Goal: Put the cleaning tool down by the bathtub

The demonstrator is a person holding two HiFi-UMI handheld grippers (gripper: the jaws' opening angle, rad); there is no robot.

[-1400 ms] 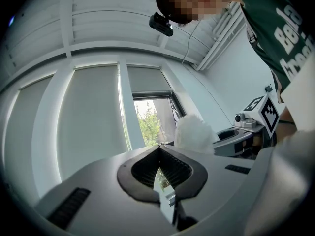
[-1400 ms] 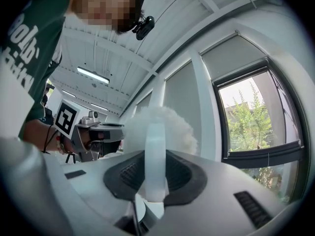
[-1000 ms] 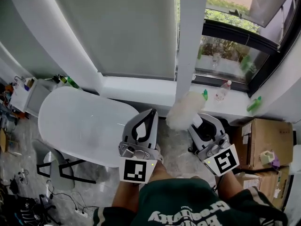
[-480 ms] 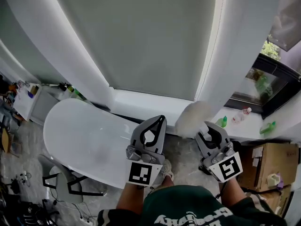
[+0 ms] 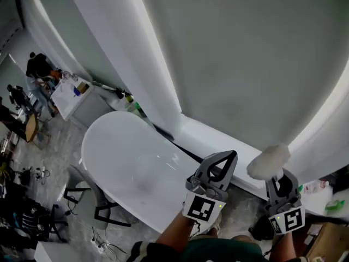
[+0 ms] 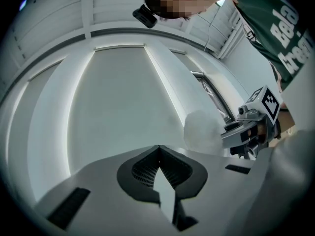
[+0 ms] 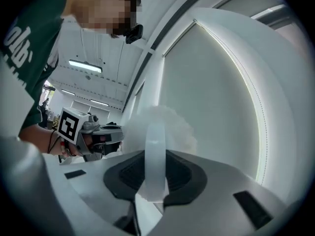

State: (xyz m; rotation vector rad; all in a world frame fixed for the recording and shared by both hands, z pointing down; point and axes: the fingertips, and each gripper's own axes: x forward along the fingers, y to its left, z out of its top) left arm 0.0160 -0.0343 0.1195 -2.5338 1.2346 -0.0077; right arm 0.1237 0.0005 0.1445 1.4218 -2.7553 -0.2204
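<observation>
One fluffy white cleaning tool (image 5: pixel 268 162)

Fluffy white duster (image 5: pixel 268 161), pale handle clamped in the right tool (image 5: pixel 281 178), held aloft near the white oval bathtub (image 5: pixel 128 160).

We note soft light, brightest beside the blind (image 5: pixel 245 53). Gripper views warp toward dark rims; the cleaning tool (image 7: pixel 156 141) is unfocused.
</observation>
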